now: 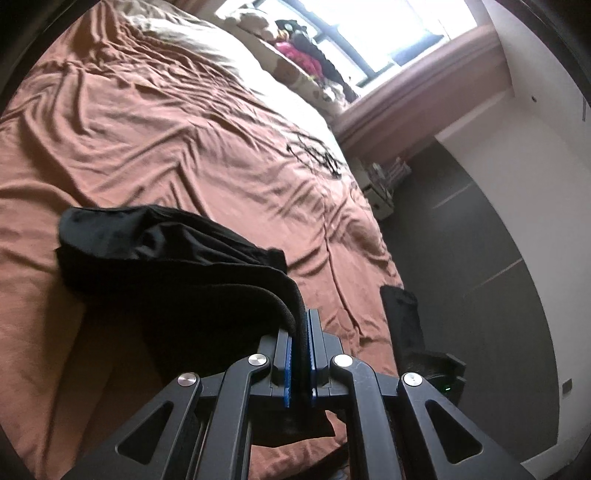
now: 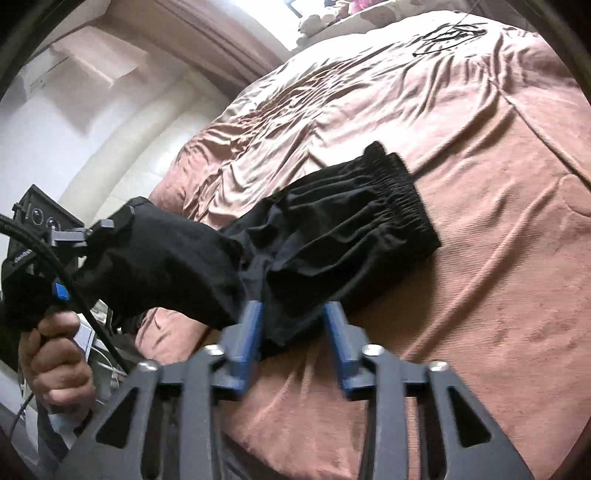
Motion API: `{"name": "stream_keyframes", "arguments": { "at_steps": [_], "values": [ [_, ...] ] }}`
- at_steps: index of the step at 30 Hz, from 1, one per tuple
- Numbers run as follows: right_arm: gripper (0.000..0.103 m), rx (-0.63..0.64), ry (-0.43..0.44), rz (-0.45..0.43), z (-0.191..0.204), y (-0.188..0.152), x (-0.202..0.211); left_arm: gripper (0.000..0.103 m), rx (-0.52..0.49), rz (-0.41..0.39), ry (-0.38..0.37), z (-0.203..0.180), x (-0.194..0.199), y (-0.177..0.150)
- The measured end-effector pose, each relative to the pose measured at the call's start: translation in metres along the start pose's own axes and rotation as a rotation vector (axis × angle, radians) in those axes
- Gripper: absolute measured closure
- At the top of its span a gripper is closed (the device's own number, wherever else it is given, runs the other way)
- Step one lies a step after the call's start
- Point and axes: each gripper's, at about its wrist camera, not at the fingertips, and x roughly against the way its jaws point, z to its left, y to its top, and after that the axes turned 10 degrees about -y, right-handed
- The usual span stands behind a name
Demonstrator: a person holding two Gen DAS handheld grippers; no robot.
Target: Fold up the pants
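Observation:
Black pants (image 2: 332,229) lie bunched on the brown bed cover, their elastic waistband (image 2: 402,192) at the far end. In the left wrist view my left gripper (image 1: 302,332) is shut on a thick folded edge of the pants (image 1: 166,258) and holds it lifted above the bed. In the right wrist view my right gripper (image 2: 293,317) is open, its blue fingers (image 2: 251,332) on either side of the near end of the pants, just above the cover. The left gripper, draped in black cloth, shows at the left of that view (image 2: 92,236).
The brown bed cover (image 1: 147,140) is wrinkled. A black cable (image 2: 450,33) lies on it far off. Pillows (image 1: 207,40) and toys sit by the window. The bed edge and dark floor (image 1: 461,258) are to the right in the left wrist view.

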Motion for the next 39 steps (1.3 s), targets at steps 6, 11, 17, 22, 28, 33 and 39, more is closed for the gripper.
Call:
{"name": "stream_keyframes", "arguments": {
  "at_steps": [6, 11, 17, 22, 28, 33, 39],
  "values": [
    [0.056, -0.030, -0.013, -0.023, -0.017, 0.000, 0.020, 0.096, -0.007, 0.078, -0.010, -0.001, -0.040, -0.007],
    [0.056, -0.074, -0.022, -0.052, -0.035, 0.002, 0.040, 0.096, 0.009, 0.130, -0.020, 0.002, -0.070, -0.021],
    [0.056, -0.093, -0.025, -0.067, -0.045, 0.002, 0.053, 0.095, 0.048, 0.168, -0.031, 0.010, -0.094, -0.030],
    [0.041, -0.092, 0.000, -0.069, -0.048, 0.002, 0.053, 0.063, 0.088, 0.189, -0.058, 0.015, -0.096, -0.034],
    [0.036, -0.082, 0.023, -0.056, -0.045, 0.005, 0.041, 0.037, 0.103, 0.141, -0.049, 0.022, -0.068, -0.031],
    [0.036, -0.065, 0.033, -0.025, -0.034, 0.008, 0.025, 0.036, 0.139, 0.090, -0.021, 0.043, -0.037, -0.033],
    [0.026, -0.033, 0.078, -0.056, -0.018, 0.013, 0.016, 0.036, 0.199, 0.044, 0.001, 0.071, -0.014, -0.036]
  ]
}}
